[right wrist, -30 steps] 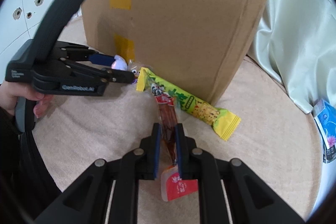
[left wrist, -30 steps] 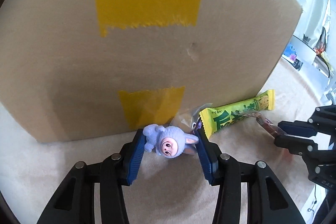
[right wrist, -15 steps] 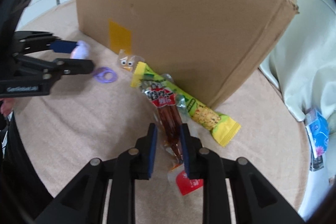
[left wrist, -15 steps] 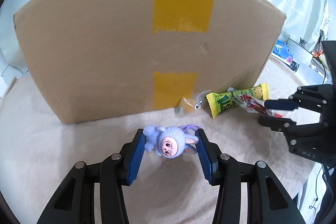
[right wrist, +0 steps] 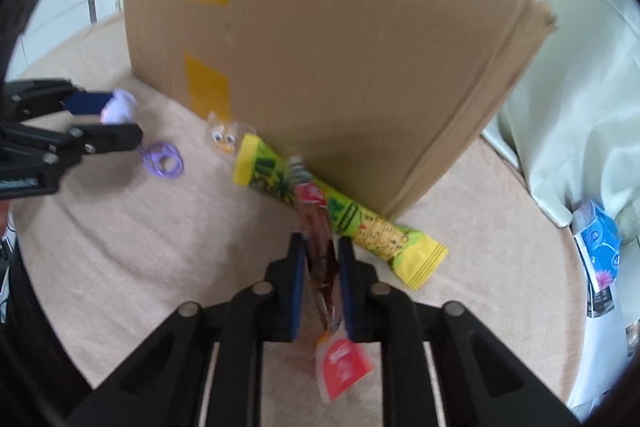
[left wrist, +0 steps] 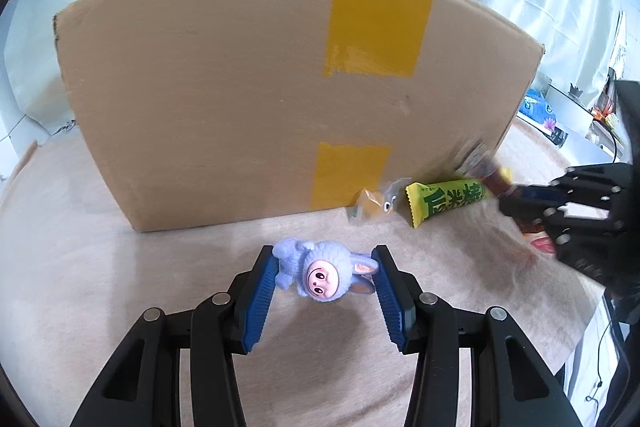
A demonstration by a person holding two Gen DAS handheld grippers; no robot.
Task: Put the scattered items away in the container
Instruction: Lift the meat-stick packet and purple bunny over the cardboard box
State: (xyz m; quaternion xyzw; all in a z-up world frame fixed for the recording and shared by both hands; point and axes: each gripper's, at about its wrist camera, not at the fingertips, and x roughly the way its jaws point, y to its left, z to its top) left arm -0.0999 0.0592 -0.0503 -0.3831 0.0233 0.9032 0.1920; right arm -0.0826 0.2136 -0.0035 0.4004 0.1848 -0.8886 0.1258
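Cardboard box (left wrist: 248,87) stands upright on bench (left wrist: 80,287), top opening not visible. Left hand-held gripper (left wrist: 326,277) clamped on lilac plush keychain (left wrist: 320,277), its ring (right wrist: 162,155) dangling below. Right hand-held gripper (right wrist: 322,259), jaws having just closed, pinches red sausage stick packet (right wrist: 318,247) mid-length, both ends loose. Green snack bar (right wrist: 340,215) and small owl candy (right wrist: 226,139) lie against box base, not collected. Risks: slick packet sliding out of narrow pinch during lift; dangling ring catching box edge; tall wall struck if lift too low.
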